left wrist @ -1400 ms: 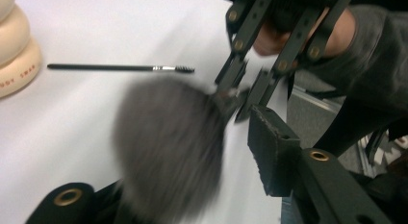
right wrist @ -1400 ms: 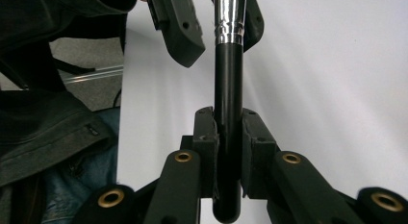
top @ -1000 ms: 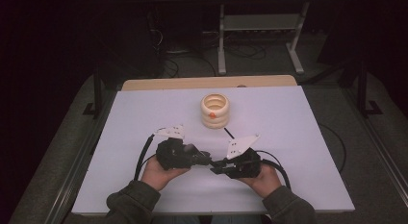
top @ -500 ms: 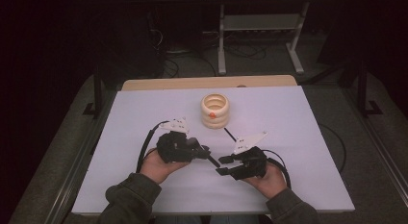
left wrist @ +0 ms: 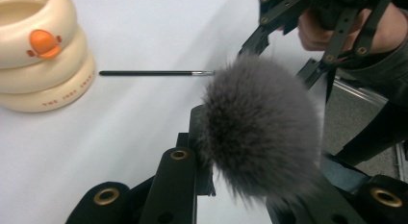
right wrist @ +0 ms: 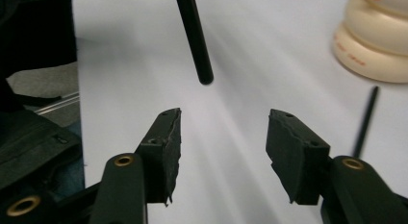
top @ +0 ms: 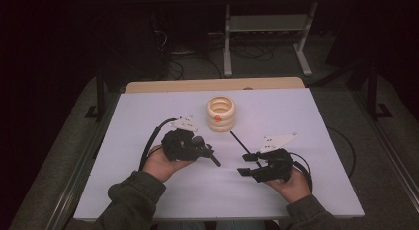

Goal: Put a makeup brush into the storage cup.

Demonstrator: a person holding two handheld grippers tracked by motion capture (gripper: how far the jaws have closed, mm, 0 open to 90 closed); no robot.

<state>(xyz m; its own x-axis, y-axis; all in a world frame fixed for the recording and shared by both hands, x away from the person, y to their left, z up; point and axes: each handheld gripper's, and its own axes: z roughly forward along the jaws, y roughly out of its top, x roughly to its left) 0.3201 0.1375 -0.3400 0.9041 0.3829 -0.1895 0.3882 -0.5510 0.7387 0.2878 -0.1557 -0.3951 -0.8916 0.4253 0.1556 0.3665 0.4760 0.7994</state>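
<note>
My left gripper (top: 201, 146) is shut on a makeup brush. Its fluffy grey head (left wrist: 260, 132) bulges out between the jaws. The brush's black handle (top: 214, 160) pokes out toward the right gripper, and its tip (right wrist: 195, 36) hangs just beyond that gripper's jaws. My right gripper (top: 245, 164) is open with nothing between its pads (right wrist: 166, 137). A thin black stick-like brush (top: 242, 141) lies flat on the white table between the grippers and the holder. The holder is a cream ringed pot with an orange duck beak (top: 221, 113).
The white tabletop (top: 316, 126) has free room on both sides and in front of the hands. A wooden strip (top: 212, 85) runs along its far edge. Beyond it are a dark floor, cables and a metal stand (top: 267, 27).
The two grippers were close together at the table's middle. The right one has drawn off to the right and stands open, while the left has kept the brush and shifted slightly left.
</note>
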